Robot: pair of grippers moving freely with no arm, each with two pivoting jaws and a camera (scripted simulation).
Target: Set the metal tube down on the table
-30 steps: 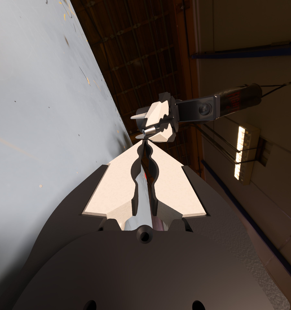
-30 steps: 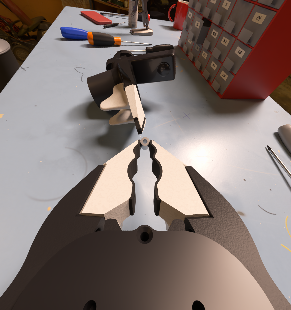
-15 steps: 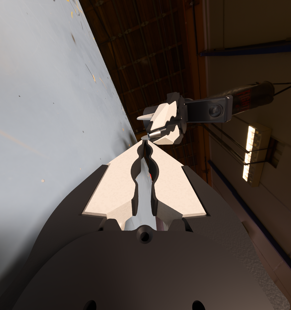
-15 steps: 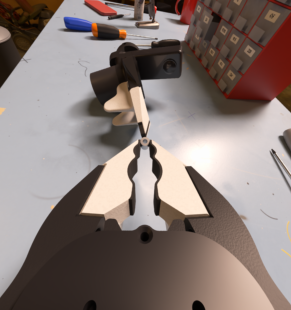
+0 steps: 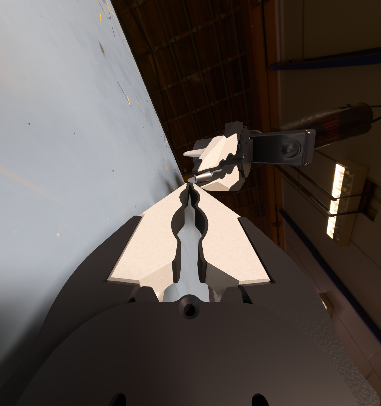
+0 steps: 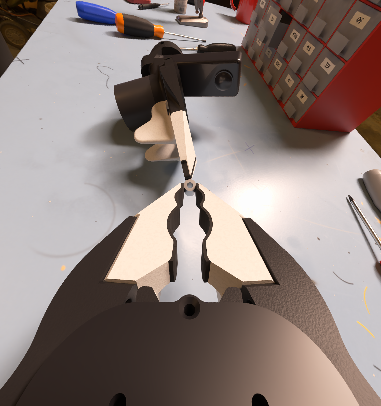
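The metal tube (image 6: 189, 185) is short and silver, and I see it end-on, pinched between my right gripper's fingertips (image 6: 189, 186) above the light blue table (image 6: 53, 153). My right gripper is shut on it. My left gripper (image 6: 188, 175) points down at the tube from the far side, its tips almost touching the tube's end. In the left wrist view my left gripper (image 5: 189, 185) is shut with nothing seen between its tips. Just beyond them my right gripper (image 5: 198, 176) holds the tube (image 5: 202, 176) sideways, next to the table (image 5: 53, 131).
A red drawer cabinet (image 6: 317, 66) stands at the right. An orange-and-black screwdriver (image 6: 139, 25), a blue handle (image 6: 92, 12), a small black screwdriver (image 6: 215, 47) and a metal stand (image 6: 192, 20) lie at the far end. A red-handled screwdriver (image 6: 369, 228) and a grey handle (image 6: 378, 193) lie at the right edge.
The two grippers have drawn closer: the gap between the left gripper's tips and the tube has closed to almost nothing. The right gripper has kept its hold on the tube.
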